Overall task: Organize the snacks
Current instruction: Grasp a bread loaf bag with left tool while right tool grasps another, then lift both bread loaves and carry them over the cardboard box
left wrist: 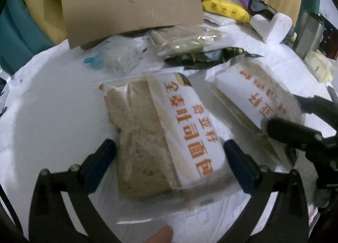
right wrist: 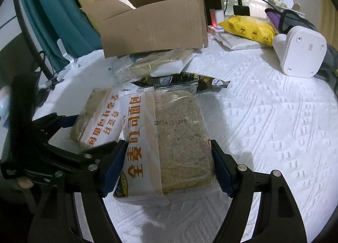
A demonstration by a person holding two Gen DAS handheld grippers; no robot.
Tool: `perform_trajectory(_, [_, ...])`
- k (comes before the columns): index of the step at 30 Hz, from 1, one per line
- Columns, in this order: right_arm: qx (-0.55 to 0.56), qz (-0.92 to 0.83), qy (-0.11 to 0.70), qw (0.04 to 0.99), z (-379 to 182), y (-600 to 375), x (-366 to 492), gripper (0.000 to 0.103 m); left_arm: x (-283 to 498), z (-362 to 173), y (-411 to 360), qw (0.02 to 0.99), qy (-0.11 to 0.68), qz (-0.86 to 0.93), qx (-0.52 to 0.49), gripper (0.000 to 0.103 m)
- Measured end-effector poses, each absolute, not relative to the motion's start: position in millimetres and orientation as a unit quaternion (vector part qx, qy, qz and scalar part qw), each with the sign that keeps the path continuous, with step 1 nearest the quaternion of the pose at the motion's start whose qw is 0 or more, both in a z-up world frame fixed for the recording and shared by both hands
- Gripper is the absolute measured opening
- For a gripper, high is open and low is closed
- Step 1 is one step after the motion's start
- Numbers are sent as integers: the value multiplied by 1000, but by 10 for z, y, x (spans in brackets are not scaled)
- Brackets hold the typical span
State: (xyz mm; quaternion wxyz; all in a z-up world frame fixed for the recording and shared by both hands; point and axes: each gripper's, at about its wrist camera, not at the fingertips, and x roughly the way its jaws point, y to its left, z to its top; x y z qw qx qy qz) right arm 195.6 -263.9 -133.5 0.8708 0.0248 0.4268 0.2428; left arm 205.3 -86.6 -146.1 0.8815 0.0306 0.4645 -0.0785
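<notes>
White cloth [right wrist: 264,116] | box [right wrist: 152,25] behind | left tool [left wrist: 169,154] wide, straddling bread pack [left wrist: 164,133] | right tool [right wrist: 169,162] gripping bread [right wrist: 169,141]

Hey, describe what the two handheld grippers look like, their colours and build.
Both look alike. The left gripper has two black plastic arms that splay out in a V, each with silver screw heads and a dark blue pad on its inner face. The right gripper has the same black arms, silver screws and blue pads. No cables, markings or sleeves show in either view.
</notes>
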Motion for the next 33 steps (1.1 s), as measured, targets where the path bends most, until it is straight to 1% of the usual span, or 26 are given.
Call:
perform_trajectory(4, [39,249,423,871,-1317,-2692,1960,79,2071,-1455,-847,881,465,-87,31,101])
perform_trajectory(5, [40,250,422,871,-1312,-2693,1957,79,2056,-1447,-848,882,462,-88,31,98])
perform_trajectory(6, [39,252,420,871,-1302,-2694,1950,79,2030,-1429,-846,884,458,-89,32,90])
perform_trajectory(7, [37,253,419,871,-1290,-2696,1940,79,2006,-1410,-852,886,453,-90,34,87])
perform_trajectory(11, [33,256,409,875,-1214,-2733,1902,79,1943,-1352,-813,886,451,-103,22,82])
perform_trajectory(23, [17,269,370,889,-781,-2644,1921,79,1847,-755,-546,916,385,-111,9,81])
perform_trajectory(33, [-7,270,356,895,-539,-2419,2244,79,2060,-530,-259,926,358,-117,-12,81])
